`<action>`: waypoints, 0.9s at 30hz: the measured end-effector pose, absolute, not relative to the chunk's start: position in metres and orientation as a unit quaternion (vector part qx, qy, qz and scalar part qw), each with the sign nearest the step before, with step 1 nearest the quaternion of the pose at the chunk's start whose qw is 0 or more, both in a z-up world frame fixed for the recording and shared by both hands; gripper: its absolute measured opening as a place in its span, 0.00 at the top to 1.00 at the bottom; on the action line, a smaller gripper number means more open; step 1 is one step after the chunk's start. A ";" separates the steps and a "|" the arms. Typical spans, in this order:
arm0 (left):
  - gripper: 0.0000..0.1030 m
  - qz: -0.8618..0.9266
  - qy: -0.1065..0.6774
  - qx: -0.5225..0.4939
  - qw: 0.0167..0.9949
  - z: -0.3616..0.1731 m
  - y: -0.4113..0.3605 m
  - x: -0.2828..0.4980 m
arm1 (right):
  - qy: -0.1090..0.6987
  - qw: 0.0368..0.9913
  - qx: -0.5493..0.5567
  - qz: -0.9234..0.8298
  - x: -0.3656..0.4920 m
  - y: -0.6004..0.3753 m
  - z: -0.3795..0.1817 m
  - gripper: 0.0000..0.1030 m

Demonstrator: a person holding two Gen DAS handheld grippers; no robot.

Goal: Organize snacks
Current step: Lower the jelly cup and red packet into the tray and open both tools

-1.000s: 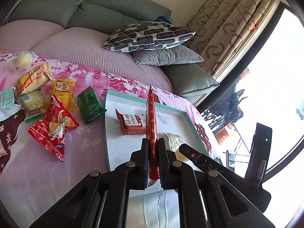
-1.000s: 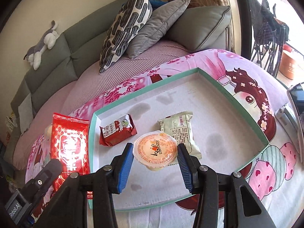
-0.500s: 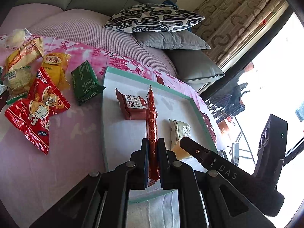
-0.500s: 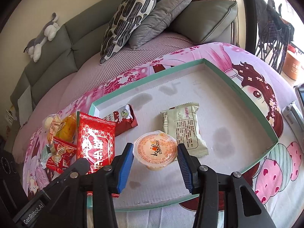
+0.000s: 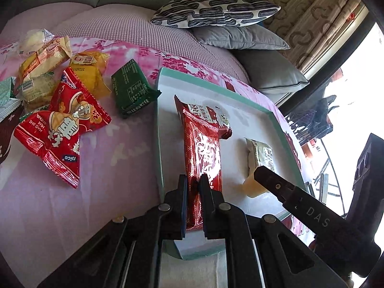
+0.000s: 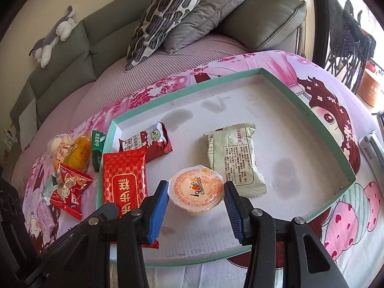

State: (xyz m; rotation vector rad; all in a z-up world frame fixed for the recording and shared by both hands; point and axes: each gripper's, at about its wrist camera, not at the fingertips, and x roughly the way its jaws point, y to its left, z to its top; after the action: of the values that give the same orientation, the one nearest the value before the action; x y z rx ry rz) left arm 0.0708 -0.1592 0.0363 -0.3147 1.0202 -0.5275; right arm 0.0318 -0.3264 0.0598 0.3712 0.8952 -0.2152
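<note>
My left gripper (image 5: 194, 187) is shut on a long red snack packet (image 5: 202, 144), which now lies low over the left side of the white tray (image 5: 168, 88); the packet also shows in the right wrist view (image 6: 124, 180). My right gripper (image 6: 195, 198) is open, its blue pads on either side of an orange jelly cup (image 6: 195, 188) that sits on the tray floor (image 6: 300, 144). A dark red packet (image 6: 146, 141) and a pale green packet (image 6: 231, 158) lie in the tray.
Several loose snacks lie on the pink cloth left of the tray: a red bag (image 5: 62, 124), a green packet (image 5: 132, 91) and yellow packets (image 5: 88, 69). Cushions (image 6: 168, 12) and a sofa stand behind. A metal object (image 6: 373, 148) lies at the right.
My left gripper has tilted the red packet from edge-on to nearly flat and lowered it into the tray's left side. The right gripper has stayed around the jelly cup.
</note>
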 end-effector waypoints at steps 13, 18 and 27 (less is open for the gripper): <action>0.80 -0.250 0.483 -0.107 0.832 0.039 -0.170 0.068 | 0.449 0.870 0.177 -0.103 0.037 -0.326 0.050 0.45; 0.68 -0.256 0.481 -0.091 0.833 0.043 -0.174 0.063 | 0.444 0.871 0.178 -0.110 0.035 -0.329 0.051 0.37; 0.52 -0.226 0.462 -0.073 0.855 0.063 -0.164 0.057 | 0.435 0.876 0.180 -0.104 0.033 -0.329 0.058 0.36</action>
State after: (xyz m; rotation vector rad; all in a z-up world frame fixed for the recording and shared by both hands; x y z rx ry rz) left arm 0.0571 -0.1639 0.0627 -0.1531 0.9707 -0.4759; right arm 0.0335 -0.3288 0.0581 0.3759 0.9089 -0.2171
